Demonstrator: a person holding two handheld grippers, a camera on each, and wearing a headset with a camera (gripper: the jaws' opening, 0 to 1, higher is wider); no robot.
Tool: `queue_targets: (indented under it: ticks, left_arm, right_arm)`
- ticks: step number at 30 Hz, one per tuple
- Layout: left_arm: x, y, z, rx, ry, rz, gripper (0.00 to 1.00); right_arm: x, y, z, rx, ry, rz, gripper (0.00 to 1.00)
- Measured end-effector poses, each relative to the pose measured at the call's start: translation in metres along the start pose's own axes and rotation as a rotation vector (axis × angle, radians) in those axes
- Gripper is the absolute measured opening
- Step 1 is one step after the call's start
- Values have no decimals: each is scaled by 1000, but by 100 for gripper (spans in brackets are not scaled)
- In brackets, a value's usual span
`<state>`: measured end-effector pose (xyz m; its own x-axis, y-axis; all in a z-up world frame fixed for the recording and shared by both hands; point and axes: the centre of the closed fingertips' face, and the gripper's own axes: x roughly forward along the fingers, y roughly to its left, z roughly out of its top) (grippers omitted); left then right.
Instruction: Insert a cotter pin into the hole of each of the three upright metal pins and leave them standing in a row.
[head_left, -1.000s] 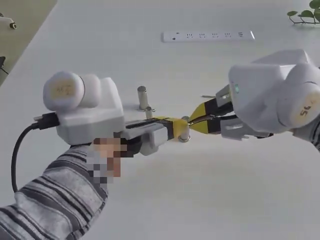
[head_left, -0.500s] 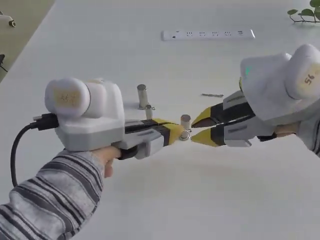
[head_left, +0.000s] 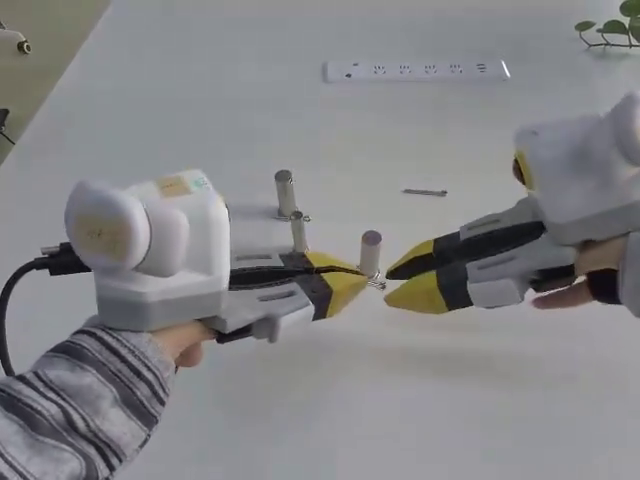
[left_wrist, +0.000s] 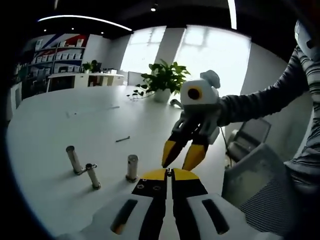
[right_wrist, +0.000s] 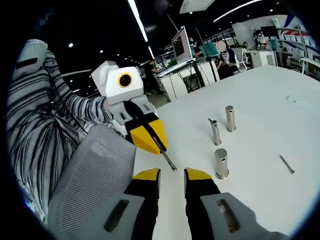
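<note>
Left gripper: fingers closed flat on a cotter pin, whose shank projects past the tips.
Right gripper: fingers parted and holding nothing, tip to tip with the left fingers.
Nearest metal pin: upright on the table, just behind the gap between the two sets of fingers. It looks unpinned.
Middle metal pin; far metal pin: both upright beyond the left fingers.
Spare cotter pin: lying flat, well beyond the right fingers.
Step in hand (judged): feeding the held cotter pin into the nearest metal pin.
Doing it well: level the shank with the cross-hole, steady the post with the right fingers, and push straight so it does not tip.
Right gripper view: shows the shank's free length plainly. In the head view it is too small to make out.
Left gripper view: shows a ring against the middle metal pin.
</note>
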<state>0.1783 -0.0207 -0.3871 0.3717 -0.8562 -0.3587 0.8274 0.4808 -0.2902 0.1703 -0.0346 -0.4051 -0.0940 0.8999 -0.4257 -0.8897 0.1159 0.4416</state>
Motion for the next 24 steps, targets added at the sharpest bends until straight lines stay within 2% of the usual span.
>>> queue_targets:
  ticks: [3, 5, 8, 17, 24]
  left_arm:
    - [-1, -6, 3, -6, -20, -36, 0]
    - [-2, -10, 5, -34, -35, -68, 0]
    - [-2, -14, 4, -41, -36, -86, 0]
    - [-2, -23, 6, -69, -52, -126, 0]
    - [-2, -25, 5, -72, -52, -128, 0]
  right_arm:
    - [0, 8, -1, 19, -10, 33, 14]
    - [0, 10, -1, 23, -14, 37, 13]
    - [1, 15, -1, 32, -20, 57, 11]
    - [3, 27, 3, 16, -16, 98, 4]
    - [3, 29, 2, -46, 10, 88, 0]
